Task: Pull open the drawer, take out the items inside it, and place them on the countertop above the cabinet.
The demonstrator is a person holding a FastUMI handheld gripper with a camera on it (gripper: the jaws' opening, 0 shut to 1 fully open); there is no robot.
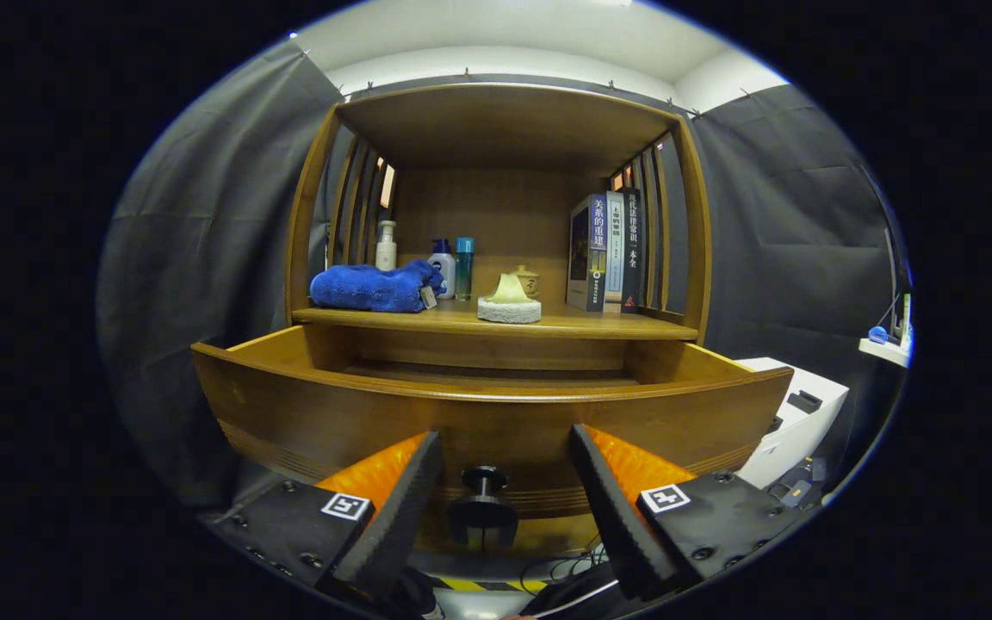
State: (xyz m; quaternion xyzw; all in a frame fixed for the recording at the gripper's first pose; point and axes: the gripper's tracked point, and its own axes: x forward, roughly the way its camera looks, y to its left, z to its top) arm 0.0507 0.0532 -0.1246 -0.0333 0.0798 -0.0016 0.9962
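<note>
- Gripper: fingers spread wide, holding nothing; drawer knob between them, untouched by either.
- Drawer: pulled out toward the fingers; its contents hidden behind the front panel.
- Countertop above: blue towel, three bottles, small ornament, upright books.

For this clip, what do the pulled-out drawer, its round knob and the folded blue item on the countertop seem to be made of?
Brown pulled-out drawer: apparently wood with a satin varnish, showing grain and soft glare. Dark round knob, between the open fingers of the hand-held gripper: possibly metal or painted wood, dull sheen. Folded blue towel: soft plush fabric, fuzzy rounded folds.
</note>
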